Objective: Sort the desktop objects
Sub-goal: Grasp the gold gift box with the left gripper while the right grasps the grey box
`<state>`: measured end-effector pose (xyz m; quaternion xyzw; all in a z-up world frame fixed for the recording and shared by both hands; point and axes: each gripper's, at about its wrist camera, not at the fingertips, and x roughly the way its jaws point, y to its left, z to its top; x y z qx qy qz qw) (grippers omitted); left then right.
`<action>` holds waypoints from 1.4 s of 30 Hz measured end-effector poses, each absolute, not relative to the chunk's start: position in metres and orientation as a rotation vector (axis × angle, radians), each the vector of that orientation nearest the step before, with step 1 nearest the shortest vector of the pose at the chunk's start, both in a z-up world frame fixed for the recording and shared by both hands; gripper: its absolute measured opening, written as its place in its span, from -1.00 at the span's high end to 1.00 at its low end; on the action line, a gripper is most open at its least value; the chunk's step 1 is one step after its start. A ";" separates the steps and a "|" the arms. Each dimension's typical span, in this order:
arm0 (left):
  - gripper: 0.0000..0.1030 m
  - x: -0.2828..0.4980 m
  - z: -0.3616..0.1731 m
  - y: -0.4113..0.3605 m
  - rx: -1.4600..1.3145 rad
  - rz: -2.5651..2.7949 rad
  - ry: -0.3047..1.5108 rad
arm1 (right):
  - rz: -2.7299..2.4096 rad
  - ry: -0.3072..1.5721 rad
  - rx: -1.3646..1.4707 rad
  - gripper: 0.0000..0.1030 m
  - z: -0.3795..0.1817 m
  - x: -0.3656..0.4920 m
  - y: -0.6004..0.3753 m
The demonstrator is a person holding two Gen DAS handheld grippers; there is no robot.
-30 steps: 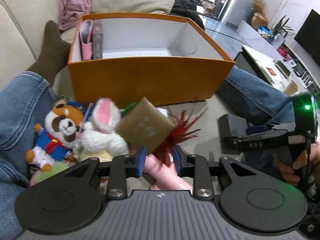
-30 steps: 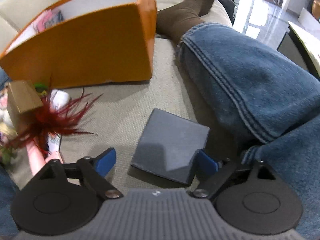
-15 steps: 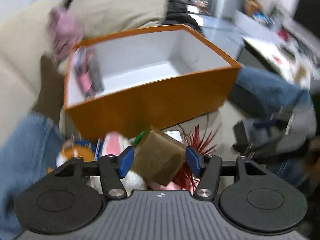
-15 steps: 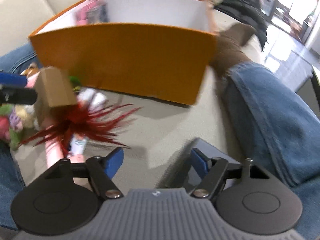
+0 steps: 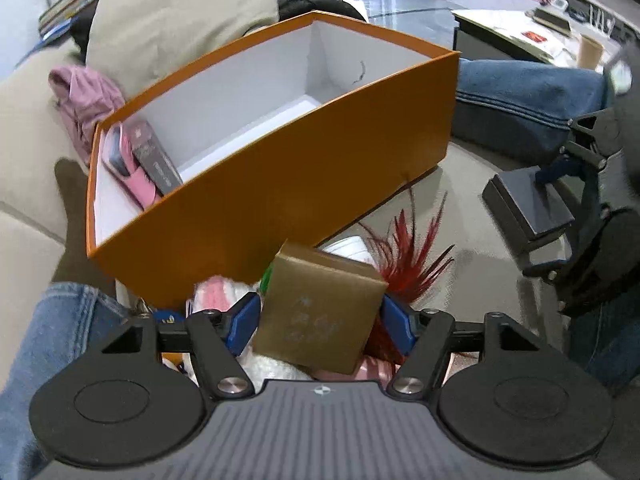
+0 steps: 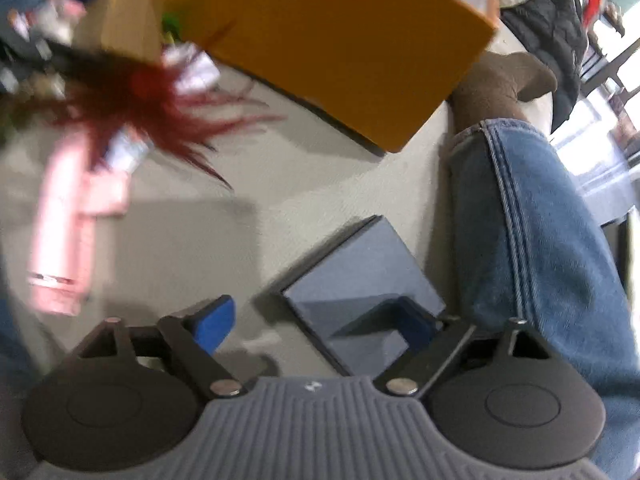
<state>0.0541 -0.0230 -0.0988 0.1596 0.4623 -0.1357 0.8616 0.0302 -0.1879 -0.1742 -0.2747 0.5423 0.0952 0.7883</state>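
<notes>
L wrist cam: sits behind left gripper, looks fwd and steeply down along its fingers. Close range; brown box fills gap between the blue pads, orange box just beyond, its open top visible. Sofa cushions and room behind.

R wrist cam: behind right gripper, also pitched steeply down, frame rolled and motion-blurred. Very near the dark grey box on the sofa seat; jeans leg at right.

Shared: orange box, dark grey box, red feathers, brown box. L view catches right gripper at its R edge.
</notes>
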 end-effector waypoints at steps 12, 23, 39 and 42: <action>-0.45 0.057 -0.081 0.016 0.006 -0.250 0.958 | 0.216 1.072 -0.605 -0.10 -0.153 0.033 -0.198; -0.44 0.050 -0.059 0.026 -0.091 -0.258 0.892 | 0.291 1.134 -0.149 0.26 -0.107 0.067 -0.236; -0.44 0.047 -0.034 0.022 -0.122 -0.309 0.851 | 0.255 1.118 -0.036 0.31 -0.102 0.056 -0.250; -0.43 0.047 -0.014 0.020 -0.121 -0.332 0.806 | 0.313 1.040 -0.020 0.31 -0.066 0.052 -0.244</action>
